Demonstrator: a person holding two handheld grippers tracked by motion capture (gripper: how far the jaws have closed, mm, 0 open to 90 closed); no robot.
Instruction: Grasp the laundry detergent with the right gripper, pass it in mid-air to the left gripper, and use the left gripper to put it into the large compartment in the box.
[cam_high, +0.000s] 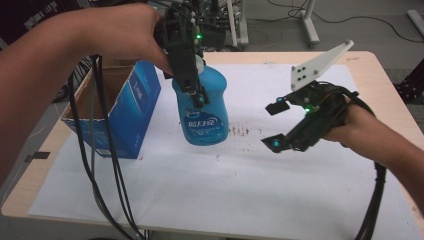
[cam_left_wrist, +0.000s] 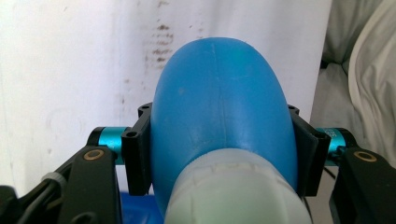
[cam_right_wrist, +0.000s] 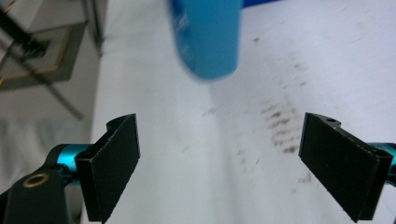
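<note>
Your left hand-held gripper (cam_high: 192, 85) pinches the blue bottle (cam_high: 205, 112) near its neck, holding it clear above the surface (cam_high: 250, 185), beside the blue carton (cam_high: 127, 112). Your right hand-held gripper (cam_high: 274, 126) stands spread and empty nearby. Judging by this, placing it remains.

I'm seeing an open blue carton (cam_high: 125, 107) at the table's (cam_high: 380, 80) left edge, standing on a white sheet (cam_high: 240, 185) smudged with brown stains (cam_high: 245, 131).

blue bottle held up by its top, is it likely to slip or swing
The blue bottle looks smooth and rounded, so probably slippery. The left hand-held gripper clamps only its upper part, so the hanging body may swing. It seems rigid plastic.
</note>
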